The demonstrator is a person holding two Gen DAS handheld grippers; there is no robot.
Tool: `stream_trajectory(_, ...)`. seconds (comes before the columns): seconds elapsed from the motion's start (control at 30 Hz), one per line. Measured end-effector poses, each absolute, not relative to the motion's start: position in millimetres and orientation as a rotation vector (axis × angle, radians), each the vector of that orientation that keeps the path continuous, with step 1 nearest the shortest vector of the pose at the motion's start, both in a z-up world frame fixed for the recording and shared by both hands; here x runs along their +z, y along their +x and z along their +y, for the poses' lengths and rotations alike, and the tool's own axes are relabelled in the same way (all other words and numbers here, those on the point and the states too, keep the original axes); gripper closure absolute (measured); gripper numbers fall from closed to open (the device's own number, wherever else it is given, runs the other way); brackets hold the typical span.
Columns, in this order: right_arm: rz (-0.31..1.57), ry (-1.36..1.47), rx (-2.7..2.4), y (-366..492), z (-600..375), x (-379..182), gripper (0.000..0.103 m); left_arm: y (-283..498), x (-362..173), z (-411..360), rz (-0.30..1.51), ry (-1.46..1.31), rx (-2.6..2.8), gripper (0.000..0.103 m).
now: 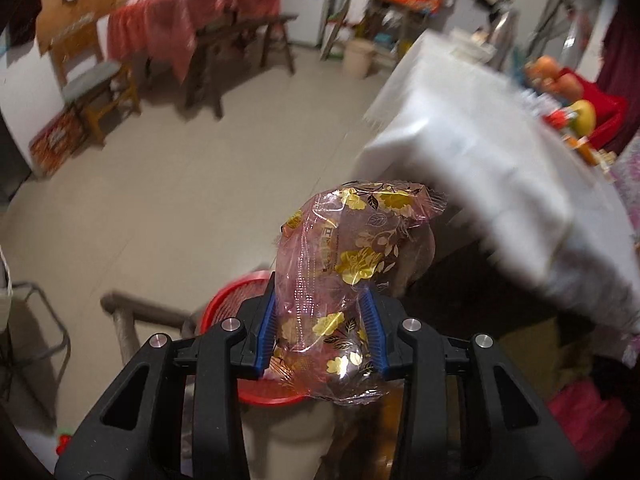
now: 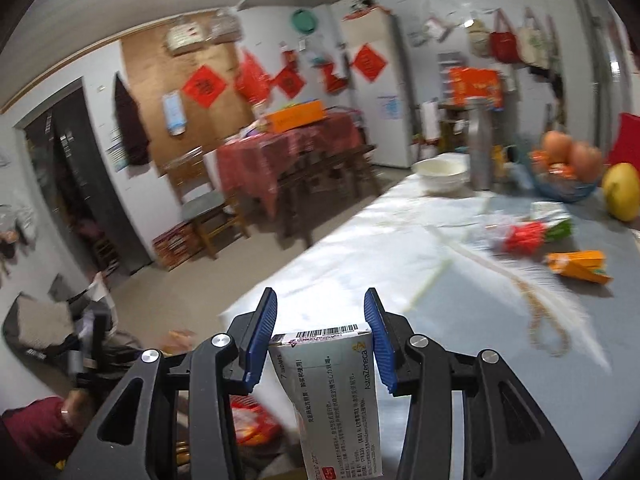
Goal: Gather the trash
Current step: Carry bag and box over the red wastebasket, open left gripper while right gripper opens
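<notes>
Left tongs (image 1: 322,332) pinch pink wrapper (image 1: 344,264) over red bin (image 1: 228,304); right tongs (image 2: 322,340) pinch pill box (image 2: 336,392) w/ table (image 2: 360,248) ahead.

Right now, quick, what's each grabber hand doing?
Left gripper: jaws closed on a crinkly pink see-through wrapper with gold flowers.
Right gripper: jaws closed on a white cardboard medicine box.

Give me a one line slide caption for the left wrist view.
Left hand-held gripper clamps a pink gold-flowered plastic wrapper above a red bin.
</notes>
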State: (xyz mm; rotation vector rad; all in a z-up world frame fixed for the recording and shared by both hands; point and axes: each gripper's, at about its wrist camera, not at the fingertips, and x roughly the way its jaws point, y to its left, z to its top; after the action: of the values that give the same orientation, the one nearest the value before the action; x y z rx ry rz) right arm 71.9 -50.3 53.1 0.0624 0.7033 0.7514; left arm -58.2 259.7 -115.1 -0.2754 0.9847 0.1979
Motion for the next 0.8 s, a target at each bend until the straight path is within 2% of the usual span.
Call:
stream_trajectory(0.03, 0.714, 0.060, 0.773, 70, -41, 53, 0.058, -61, -132, 267, 1.015, -0.300, 0.199, 0.059)
stream_trajectory(0.1, 0.741, 0.046, 0.819, 64, -19, 51, 0.058, -63, -155, 277, 1.063, -0.338, 0.211, 0.034)
stream_trajectory(0.13, 0.758, 0.031, 0.842, 61, -5, 49, 0.058, -63, -170, 282, 1.099, -0.362, 0.226, 0.029)
stream_trajectory(0.23, 0.792, -0.021, 0.886, 51, 31, 43, 0.058, -65, -182, 294, 1.120, -0.391, 0.222, 0.024)
stream_trajectory(0.3, 0.814, -0.056, 0.921, 44, 56, 38, 0.058, -68, -177, 303, 1.096, -0.394, 0.242, 0.015)
stream_trajectory(0.37, 0.837, -0.084, 0.958, 37, 80, 33, 0.058, -75, -165, 315, 1.042, -0.395, 0.263, 0.011)
stream_trajectory(0.57, 0.914, -0.179, 1.069, 14, 155, 9, 0.058, -91, -135, 341, 0.945, -0.376, 0.349, 0.007)
stream_trajectory(0.8, 1.009, -0.280, 1.155, -8, 229, -35, 0.058, -117, -105, 378, 0.840, -0.372, 0.454, 0.007)
